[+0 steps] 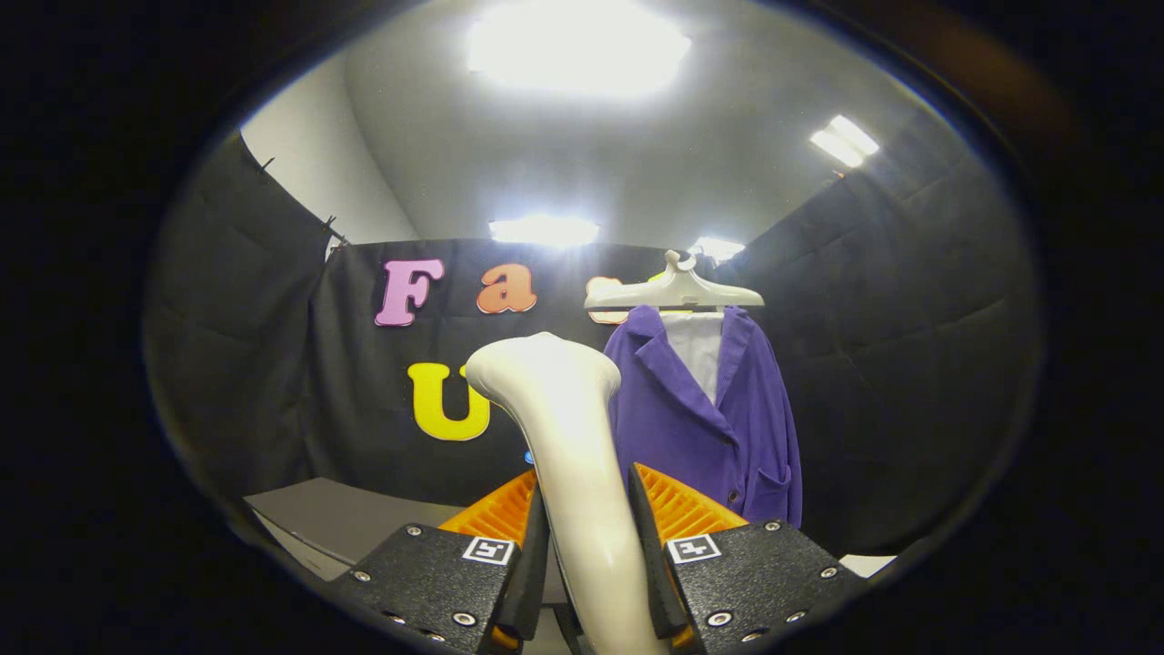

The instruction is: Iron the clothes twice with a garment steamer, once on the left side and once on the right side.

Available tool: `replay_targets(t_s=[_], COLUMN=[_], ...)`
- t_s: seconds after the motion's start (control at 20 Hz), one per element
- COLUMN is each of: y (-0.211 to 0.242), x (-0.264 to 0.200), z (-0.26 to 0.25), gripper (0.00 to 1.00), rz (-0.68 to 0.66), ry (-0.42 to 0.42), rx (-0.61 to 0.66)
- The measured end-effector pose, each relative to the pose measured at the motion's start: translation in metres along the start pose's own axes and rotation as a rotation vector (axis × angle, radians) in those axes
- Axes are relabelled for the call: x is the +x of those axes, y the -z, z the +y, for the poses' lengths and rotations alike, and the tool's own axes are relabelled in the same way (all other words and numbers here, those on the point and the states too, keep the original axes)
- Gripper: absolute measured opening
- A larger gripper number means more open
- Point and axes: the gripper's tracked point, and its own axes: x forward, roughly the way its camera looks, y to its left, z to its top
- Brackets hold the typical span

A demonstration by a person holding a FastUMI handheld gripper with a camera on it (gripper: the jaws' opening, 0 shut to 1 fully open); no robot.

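**Steamer in the grip, jacket not yet reached**

The gripper [587, 537] has both fingers pressed on the neck of the garment steamer [573, 455], one on each side, so the tool is held firmly between them. The steamer rises up from the fingers and ends in a rounded head that leans a little to the left. Its body looks like smooth, glossy cream plastic, curved and without edges, so it may slip or turn in the grip if it is moved fast.

The purple jacket [709, 418] hangs beyond the fingers, on a pale hanger [675, 291] in front of the black cloth wall, well apart from the steamer head. It is soft woven cloth with a wide collar, a white lining at the neck, dark buttons and a pocket low on one side. A grey worktop [336, 518] shows low down, its corner beside the fingers.

I judge the step in hand is to bring the head to the cloth. It is better to go slowly, to meet one front panel near the collar, and to pull straight down, because a hanging jacket swings away when pushed.
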Motion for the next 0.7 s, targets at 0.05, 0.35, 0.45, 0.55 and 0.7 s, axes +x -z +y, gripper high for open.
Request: replay_targets(t_s=[0.05,0.35,0.45,0.55,0.7], y=[-0.006,-0.025,-0.028,-0.026,-0.016], x=[0.011,0.071,0.09,0.11,0.135], z=[-0.005,-0.041,-0.053,-0.064,-0.081], gripper=[0.46,0.46,0.46,0.47,0.47], rz=[-0.015,-0.062,-0.071,-0.075,-0.063], ry=[0.017,0.118,0.147,0.173,0.206], rx=[-0.001,-0.006,-0.01,-0.017,-0.047])
